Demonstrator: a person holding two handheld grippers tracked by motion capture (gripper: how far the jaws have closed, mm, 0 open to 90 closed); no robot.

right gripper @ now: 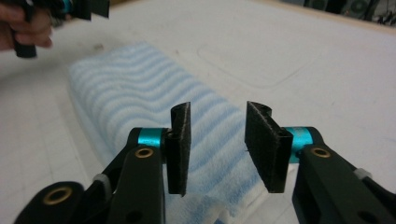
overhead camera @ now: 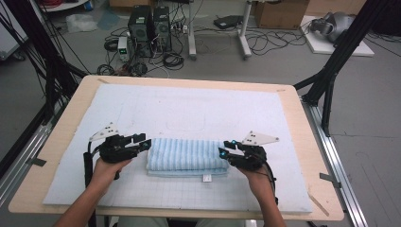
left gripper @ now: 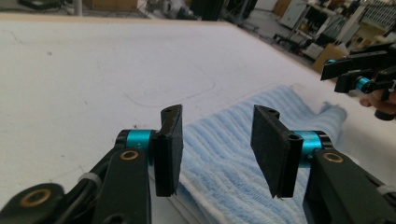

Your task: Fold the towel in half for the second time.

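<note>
**Both grippers open at the ends of the folded towel**

While our left gripper [overhead camera: 140, 143] sits at the left end of the folded blue striped towel [overhead camera: 185, 156], its jaws stand apart, gripping nothing. Centred on the white mat [overhead camera: 189, 109] (near its front edge), the towel lies flat. At its right end, our right gripper [overhead camera: 227, 152] is likewise parted.

A folded blue striped towel [overhead camera: 185, 157] lies on the white mat [overhead camera: 189, 113] covering the counter [overhead camera: 71, 118]. The left claw [overhead camera: 142, 143] sits at its left end, the right claw [overhead camera: 225, 153] at its right end, each hand-held.
</note>
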